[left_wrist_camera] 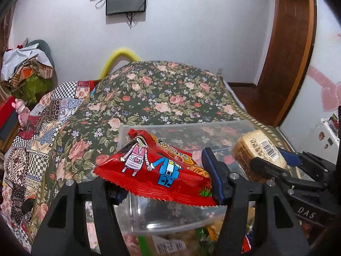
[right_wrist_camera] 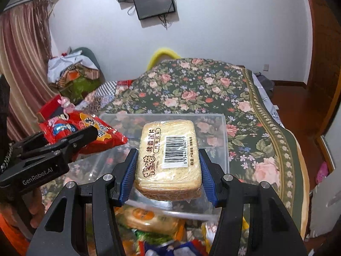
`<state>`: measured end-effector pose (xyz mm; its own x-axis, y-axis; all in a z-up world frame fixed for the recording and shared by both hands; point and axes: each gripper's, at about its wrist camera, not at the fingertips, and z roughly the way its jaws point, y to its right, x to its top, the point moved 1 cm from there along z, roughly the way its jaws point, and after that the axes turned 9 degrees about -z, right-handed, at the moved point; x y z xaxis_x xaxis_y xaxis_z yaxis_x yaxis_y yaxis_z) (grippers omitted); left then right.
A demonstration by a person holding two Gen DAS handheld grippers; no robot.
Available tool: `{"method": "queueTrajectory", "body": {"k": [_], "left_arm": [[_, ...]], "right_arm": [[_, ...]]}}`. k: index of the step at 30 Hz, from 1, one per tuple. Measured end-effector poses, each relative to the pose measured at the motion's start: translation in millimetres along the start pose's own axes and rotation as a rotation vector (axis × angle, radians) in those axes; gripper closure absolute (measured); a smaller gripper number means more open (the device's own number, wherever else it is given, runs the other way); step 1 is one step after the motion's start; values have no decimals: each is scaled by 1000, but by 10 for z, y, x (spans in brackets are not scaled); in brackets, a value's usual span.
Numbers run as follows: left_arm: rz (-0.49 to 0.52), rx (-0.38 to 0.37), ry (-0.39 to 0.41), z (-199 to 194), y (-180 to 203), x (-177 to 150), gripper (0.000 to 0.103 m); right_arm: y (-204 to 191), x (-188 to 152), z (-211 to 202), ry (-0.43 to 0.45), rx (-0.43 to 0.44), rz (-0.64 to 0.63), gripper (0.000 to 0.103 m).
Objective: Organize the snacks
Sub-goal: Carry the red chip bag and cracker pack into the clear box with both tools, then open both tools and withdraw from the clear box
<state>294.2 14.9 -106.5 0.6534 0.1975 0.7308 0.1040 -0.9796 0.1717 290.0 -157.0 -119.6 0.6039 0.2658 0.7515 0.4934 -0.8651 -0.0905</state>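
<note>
Claws tilt downward, side by side, gripping red packet [left_wrist_camera: 157, 168] and toast pack [right_wrist_camera: 169, 160].

The snack pile [right_wrist_camera: 153, 224] at the bottom edge is blurred and cut off — perhaps biscuit packets.

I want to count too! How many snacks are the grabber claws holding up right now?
2. The red snack bag is pinched in the left gripper; the toast packet sits between the right gripper's blue pads. More snacks lie blurry underneath, not held.
</note>
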Motion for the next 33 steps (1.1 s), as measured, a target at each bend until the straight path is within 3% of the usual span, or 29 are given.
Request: {"method": "queueTrajectory", "body": {"k": [12,20,26,33], "left_arm": [[-4,25,-109,398,-30,-97,41],[-1,6,-142,378,-5,-149,37],[9,-9,-111,110,25,-134,35],[32,-27,0,-539,42,-96,25]], "right_arm": [[44,-67,382,-122,4,-17,51],[-28,-75,357,-130,-14,-45,51],[-116,16,139,-89,-26,-80,51],[-212,11,-321,-17,-11,-75,50]]}}
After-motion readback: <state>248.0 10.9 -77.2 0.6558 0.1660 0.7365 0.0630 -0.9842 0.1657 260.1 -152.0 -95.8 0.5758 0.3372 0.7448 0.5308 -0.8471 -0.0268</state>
